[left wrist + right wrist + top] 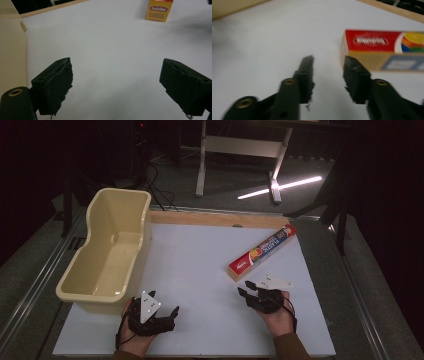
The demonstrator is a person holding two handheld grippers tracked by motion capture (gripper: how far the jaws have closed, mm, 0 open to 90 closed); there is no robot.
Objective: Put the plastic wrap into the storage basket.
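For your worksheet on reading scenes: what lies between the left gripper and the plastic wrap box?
Nothing: the high view shows bare white table between the left gripper and the plastic wrap box.

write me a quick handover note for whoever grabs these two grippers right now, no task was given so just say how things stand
Left gripper: jaws wide open, empty, low over the white board near its front edge, beside the cream tub.
Right gripper: jaws part open, empty, just short of the near end of the plastic wrap box; not touching it.
Box lies flat on the board's right half, angled toward the far right corner. The tub sits on the board's left edge, and nothing can be seen inside it.
Done: nothing visibly picked up or moved.
Left: everything. A guess only: the right gripper looks set to take the box.
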